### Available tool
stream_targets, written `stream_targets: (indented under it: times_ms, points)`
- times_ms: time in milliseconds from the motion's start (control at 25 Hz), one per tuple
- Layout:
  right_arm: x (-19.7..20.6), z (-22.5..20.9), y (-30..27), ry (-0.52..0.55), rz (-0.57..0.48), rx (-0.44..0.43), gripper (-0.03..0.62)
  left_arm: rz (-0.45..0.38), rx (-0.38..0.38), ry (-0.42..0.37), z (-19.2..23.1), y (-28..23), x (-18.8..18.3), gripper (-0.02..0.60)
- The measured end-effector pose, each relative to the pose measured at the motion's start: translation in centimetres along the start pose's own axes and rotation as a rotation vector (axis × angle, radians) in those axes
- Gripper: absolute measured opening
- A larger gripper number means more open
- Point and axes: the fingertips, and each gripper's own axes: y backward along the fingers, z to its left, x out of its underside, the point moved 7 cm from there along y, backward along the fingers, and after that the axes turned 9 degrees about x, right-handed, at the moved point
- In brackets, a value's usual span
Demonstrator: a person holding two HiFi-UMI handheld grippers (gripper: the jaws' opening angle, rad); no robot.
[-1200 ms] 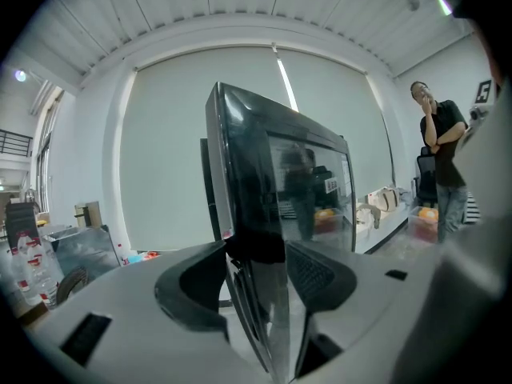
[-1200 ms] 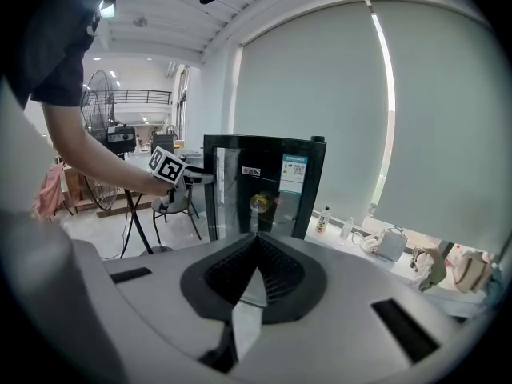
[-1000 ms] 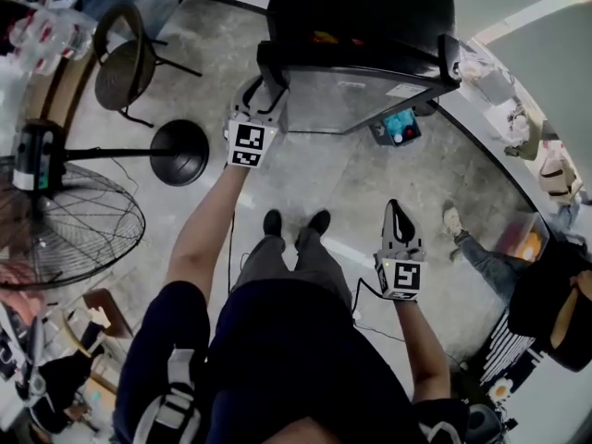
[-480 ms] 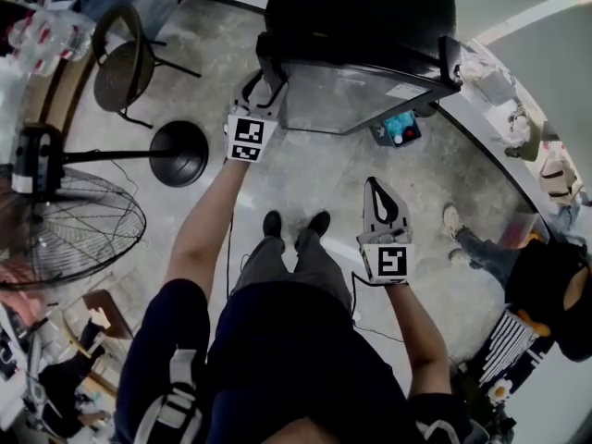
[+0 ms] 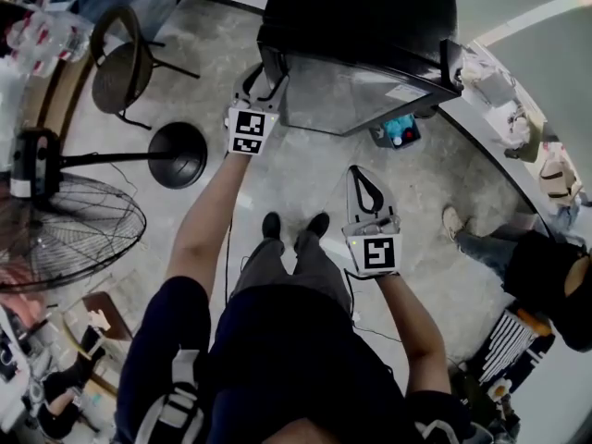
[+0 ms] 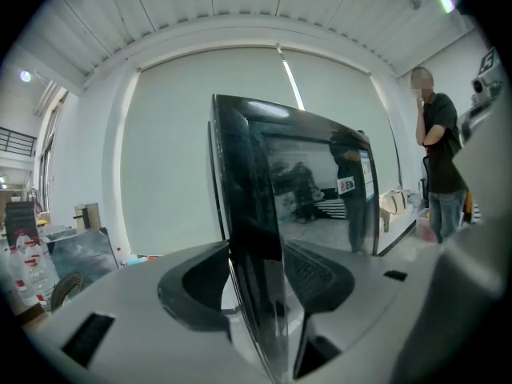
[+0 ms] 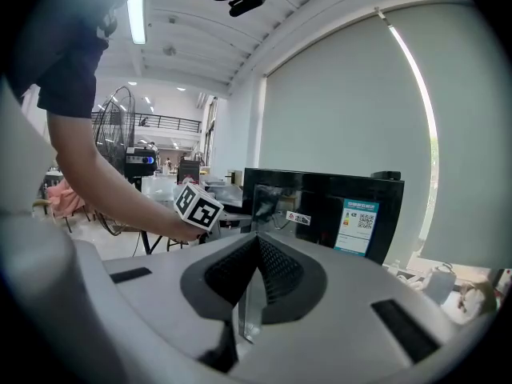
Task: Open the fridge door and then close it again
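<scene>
between left tongs [image 5: 265, 83], fridge door edge [image 6: 250, 230]

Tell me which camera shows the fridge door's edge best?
The left gripper view: the edge of the fridge door stands close up between the jaws of the left hand-held gripper. The head view shows the door from above, that gripper at its left edge. The right gripper view shows its stickered front, farther off.
</scene>
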Motion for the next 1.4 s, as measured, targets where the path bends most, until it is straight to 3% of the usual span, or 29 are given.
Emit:
stream_targets:
  times_ms: [560, 920, 1400]
  points:
    - [-1.1, 1.2, -2.5, -0.024, -0.019, -0.014, 0.02, -0.014, 0.021, -0.024, 0.4, 0.0, 0.0, 0.226]
    - [-1.4, 0.8, -2.9, -0.027, -0.025, 0.005, 0.02, -0.032, -0.005, -0.044, 0.4, 1.4, 0.1, 0.208]
    - [-0.7, 0.4, -2.8, -0.037, -0.015, 0.029, 0.02, -0.09, -0.008, -0.058, -1.7, 4.8, -1.0, 0.089]
